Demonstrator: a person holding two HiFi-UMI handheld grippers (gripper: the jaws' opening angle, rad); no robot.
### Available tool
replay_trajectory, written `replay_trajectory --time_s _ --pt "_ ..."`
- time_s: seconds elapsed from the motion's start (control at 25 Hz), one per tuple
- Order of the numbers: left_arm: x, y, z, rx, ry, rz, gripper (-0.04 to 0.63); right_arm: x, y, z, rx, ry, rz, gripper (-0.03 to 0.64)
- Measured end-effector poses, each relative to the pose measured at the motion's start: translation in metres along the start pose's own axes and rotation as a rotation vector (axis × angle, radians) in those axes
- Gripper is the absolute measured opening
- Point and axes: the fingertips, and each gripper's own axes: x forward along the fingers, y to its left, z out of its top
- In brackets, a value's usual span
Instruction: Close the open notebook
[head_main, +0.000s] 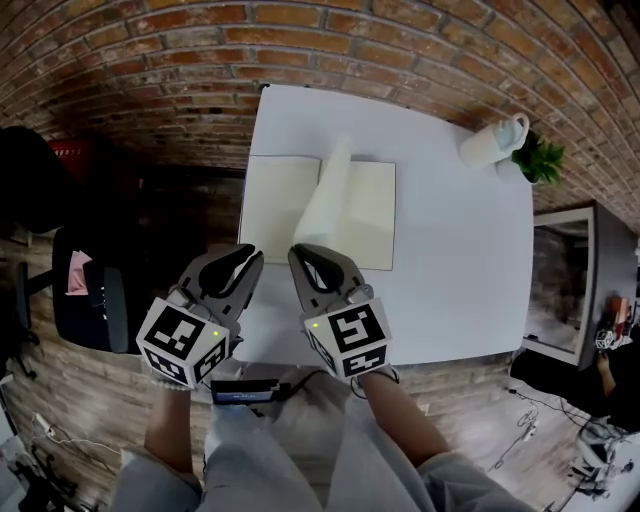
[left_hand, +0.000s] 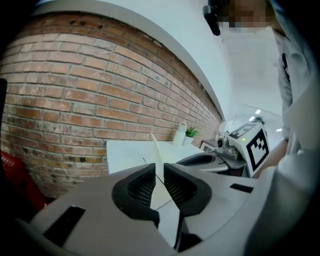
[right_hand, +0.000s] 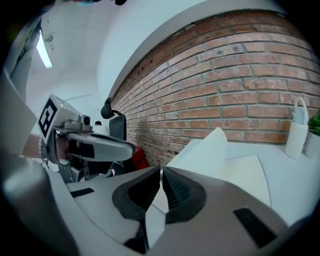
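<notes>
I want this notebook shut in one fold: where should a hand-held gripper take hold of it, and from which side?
Probably the sheaf of raised pages at the middle of the open cream-paged notebook, pinched at its free edge from the white table's near side. It stands curled off the flat spread, so only it offers an edge.

White bottle (head_main: 493, 141) beside green plant (head_main: 540, 158), table (head_main: 450, 260) far corner.

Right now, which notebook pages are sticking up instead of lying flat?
The middle sheets, curled upright and leaning over the right page; the left page lies flat.
</notes>
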Motion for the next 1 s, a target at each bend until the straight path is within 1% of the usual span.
replay_trajectory --time_s 0.12,0.24,0.32,0.4,0.48,0.64,0.8,0.92,1.0 --pt "0.012 0.002 0.003 -0.082 0.012 -0.081 0.099 0.003 0.005 -0.001 -0.004 0.007 0.013 0.051" --pt "0.026 0.001 0.008 -0.173 0.018 -0.156 0.148 0.005 0.008 0.001 -0.009 0.006 0.028 0.05" --pt "0.035 0.001 0.011 -0.201 0.027 -0.188 0.175 0.005 0.01 0.003 -0.018 0.001 0.032 0.051" --pt "0.044 0.003 0.011 -0.193 0.055 -0.202 0.198 0.006 0.011 0.002 -0.021 0.0 0.035 0.051" --pt "0.051 0.005 0.01 -0.191 0.079 -0.217 0.204 0.007 0.012 0.002 -0.02 0.002 0.042 0.051" --pt "0.062 0.006 0.016 -0.225 0.084 -0.266 0.204 0.007 0.014 0.0 -0.035 0.008 0.051 0.051" --pt "0.072 0.004 0.009 -0.241 0.129 -0.31 0.204 0.008 0.015 -0.001 -0.039 0.009 0.058 0.049" --pt "0.078 0.0 0.004 -0.223 0.164 -0.33 0.201 0.008 0.016 -0.001 -0.06 0.008 0.062 0.051" --pt "0.082 -0.002 0.002 -0.195 0.181 -0.329 0.178 0.008 0.016 -0.001 -0.075 0.007 0.063 0.051"
